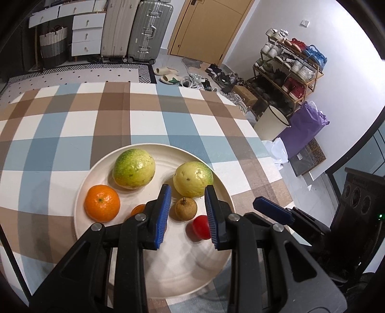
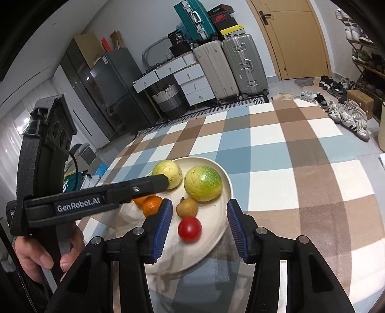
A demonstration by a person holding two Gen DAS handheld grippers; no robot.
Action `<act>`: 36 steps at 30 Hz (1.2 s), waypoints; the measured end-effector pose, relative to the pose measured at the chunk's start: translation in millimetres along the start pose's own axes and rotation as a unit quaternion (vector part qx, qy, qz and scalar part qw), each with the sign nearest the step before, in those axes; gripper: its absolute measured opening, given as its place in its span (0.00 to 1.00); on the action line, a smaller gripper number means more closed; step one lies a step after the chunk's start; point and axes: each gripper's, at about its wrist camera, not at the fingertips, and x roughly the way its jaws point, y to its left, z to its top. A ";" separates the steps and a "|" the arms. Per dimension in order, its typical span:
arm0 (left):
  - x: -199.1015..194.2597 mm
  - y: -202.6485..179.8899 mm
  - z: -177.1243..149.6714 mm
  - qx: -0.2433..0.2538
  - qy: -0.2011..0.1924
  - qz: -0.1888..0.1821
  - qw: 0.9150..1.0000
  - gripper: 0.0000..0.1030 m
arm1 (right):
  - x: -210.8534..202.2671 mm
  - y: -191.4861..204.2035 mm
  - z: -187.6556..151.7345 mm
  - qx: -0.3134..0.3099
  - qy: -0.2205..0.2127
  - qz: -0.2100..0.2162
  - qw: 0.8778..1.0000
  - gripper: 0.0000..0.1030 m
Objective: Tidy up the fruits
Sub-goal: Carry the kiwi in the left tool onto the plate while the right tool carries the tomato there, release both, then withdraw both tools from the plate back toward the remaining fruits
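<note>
Tomato (image 2: 189, 228): blurring, rolling loose on plate (image 2: 216, 243) near rim; risking falling onto counter (image 2: 300, 168).
Right gripper (image 2: 201, 228): jaws apart, holding nothing.
Left gripper (image 1: 189, 214): closed down, empty.

Suitcases (image 1: 134, 29) flank a wooden door (image 1: 207, 26); shoe rack (image 1: 288, 72) (crowded) lines the white wall (image 1: 264, 19).

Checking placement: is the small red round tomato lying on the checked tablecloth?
No, the small red round tomato lies on the cream round plate.

"GenRobot.AI" stands in white letters on the left gripper's (image 2: 166, 184) black arm.
</note>
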 end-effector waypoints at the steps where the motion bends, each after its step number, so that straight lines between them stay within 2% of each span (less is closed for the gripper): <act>1: -4.4 -0.6 -1.0 0.000 -0.003 0.001 1.000 0.24 | -2.4 -0.8 -0.7 0.003 0.000 -0.001 1.000 0.47; 12: -52.5 -14.5 -26.5 0.019 -0.026 0.023 0.999 0.24 | -33.3 10.4 -10.9 0.002 -0.013 0.000 1.000 0.49; 17: -69.5 -24.6 -41.3 0.034 -0.035 0.035 0.998 0.24 | -51.7 20.0 -16.3 -0.006 -0.028 0.000 1.000 0.58; 20: -82.7 -30.0 -52.2 0.043 -0.045 0.043 0.997 0.28 | -63.7 25.9 -19.9 -0.013 -0.041 -0.001 0.999 0.66; 24: -100.4 -33.9 -65.4 0.043 -0.058 0.048 0.996 0.37 | -78.6 34.3 -25.5 -0.022 -0.056 0.004 0.998 0.78; 27: -117.5 -34.3 -76.0 0.040 -0.075 0.052 0.995 0.49 | -87.7 44.0 -30.2 -0.034 -0.065 0.003 0.997 0.84; 29: -127.0 -34.5 -81.6 0.040 -0.083 0.054 0.994 0.55 | -92.1 50.6 -34.2 -0.040 -0.067 0.004 0.997 0.86; 34: -151.2 -35.4 -100.5 0.044 -0.100 0.066 0.992 0.80 | -103.4 62.8 -43.1 -0.048 -0.073 0.003 0.996 0.90; 36: -157.4 -35.1 -106.5 0.045 -0.104 0.076 0.991 0.80 | -107.8 66.2 -47.3 -0.051 -0.077 0.003 0.996 0.91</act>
